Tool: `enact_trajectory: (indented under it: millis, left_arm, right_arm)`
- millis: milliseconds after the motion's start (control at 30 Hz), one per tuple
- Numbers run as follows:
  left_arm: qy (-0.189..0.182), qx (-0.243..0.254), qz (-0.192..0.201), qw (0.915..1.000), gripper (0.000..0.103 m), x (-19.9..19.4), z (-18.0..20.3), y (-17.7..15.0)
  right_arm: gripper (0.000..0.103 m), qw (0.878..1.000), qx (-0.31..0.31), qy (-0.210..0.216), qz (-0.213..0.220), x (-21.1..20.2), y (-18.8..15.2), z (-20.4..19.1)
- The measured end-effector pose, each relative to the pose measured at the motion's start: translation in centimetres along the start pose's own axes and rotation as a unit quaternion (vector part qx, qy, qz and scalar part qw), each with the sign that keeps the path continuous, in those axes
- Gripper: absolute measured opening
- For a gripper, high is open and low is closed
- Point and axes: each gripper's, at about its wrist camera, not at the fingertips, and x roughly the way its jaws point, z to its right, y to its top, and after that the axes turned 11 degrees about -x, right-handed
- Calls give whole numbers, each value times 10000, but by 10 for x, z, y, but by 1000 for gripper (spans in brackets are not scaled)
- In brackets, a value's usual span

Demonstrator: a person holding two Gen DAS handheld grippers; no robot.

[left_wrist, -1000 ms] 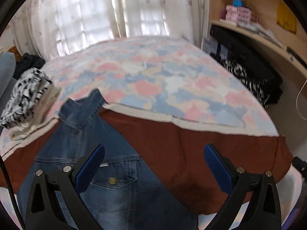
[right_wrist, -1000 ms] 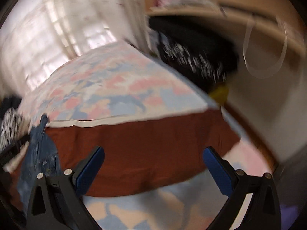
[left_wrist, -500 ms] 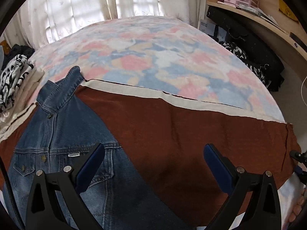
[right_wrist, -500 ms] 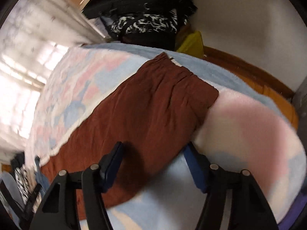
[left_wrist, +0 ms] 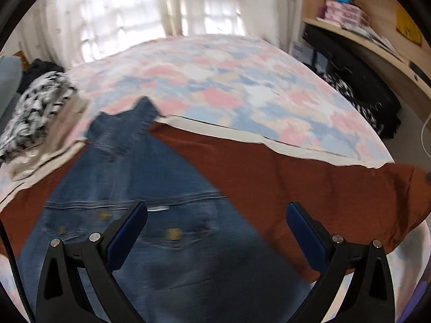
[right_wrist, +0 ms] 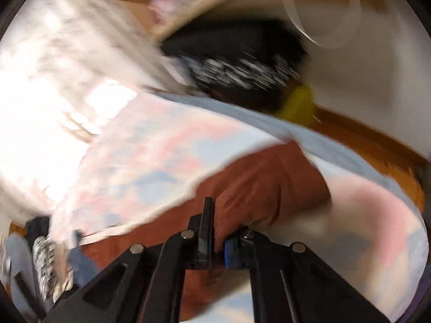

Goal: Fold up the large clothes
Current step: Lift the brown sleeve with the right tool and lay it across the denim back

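While the right tool (right_wrist: 215, 242) has its jaws pinched nearly together on a fold of the rust-brown cloth (right_wrist: 264, 188), the left tool (left_wrist: 215, 231) hangs wide open over the denim jacket (left_wrist: 150, 215) with nothing between its blue pads (left_wrist: 126, 231).

Landmark is the bed (left_wrist: 229, 80), with its pink, blue and white patterned cover.
- Brown cloth: spread flat across the near part of the bed, cream-coloured edge strip (left_wrist: 269, 140) along its far side. The right tool grips it close to its right-hand end, near the bed's corner; the cloth bunches into wrinkles just beyond the tool's tips.
- Denim jacket: lies on top of the brown cloth at the bed's left side, collar end pointing toward the far side of the bed, buttons and a seam line visible. Left tool is above it; contact can't be judged.
- Stack of folded clothes (left_wrist: 35, 118), black-and-white print on top: at the bed's left edge, just beside the jacket's collar.
- Dark clothes pile (left_wrist: 358, 91): off the bed's right side, under the wooden shelf (left_wrist: 363, 37).
- Curtains (left_wrist: 134, 13): behind the far end of the bed, backlit.

Right view is heavily motion-blurred, so fine detail there is unreadable.
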Motion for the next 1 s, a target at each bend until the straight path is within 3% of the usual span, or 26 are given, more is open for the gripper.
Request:
enact_trajectory:
  millis: [167, 300, 400, 500, 633, 700, 867, 1000]
  left_arm:
    - [168, -416, 287, 9986, 102, -33, -65, 12]
    - [413, -688, 395, 9960, 102, -42, -113, 15]
    - [574, -910, 341, 9936, 102, -37, -151, 13]
    - [576, -1218, 143, 9908, 102, -24, -187, 10]
    - [392, -1420, -115, 9890, 102, -7, -213, 6]
    - [272, -1391, -200, 9897, 102, -1, -215, 4]
    - [-536, -1412, -700, 9860, 102, 21, -205, 2]
    - [-1349, -1706, -1161, 9691, 102, 39, -191, -2]
  right_arm:
    - [6, 9875, -963, 1199, 349, -38, 8, -118]
    - [7, 9652, -1705, 1984, 16, -28, -14, -219]
    - [9, 9519, -2231, 2063, -402, 3, -50, -280]
    - [10, 9396, -2726, 1779, -1054, 50, -104, -320]
    - [31, 9176, -3015, 1576, -2057, 97, -160, -331]
    - [39, 9118, -2984, 1659, -2279, 102, -174, -325]
    - [54, 9169, -2804, 1990, -2025, 68, -178, -296]
    - [59, 9241, -2721, 2058, -1723, 44, -182, -278]
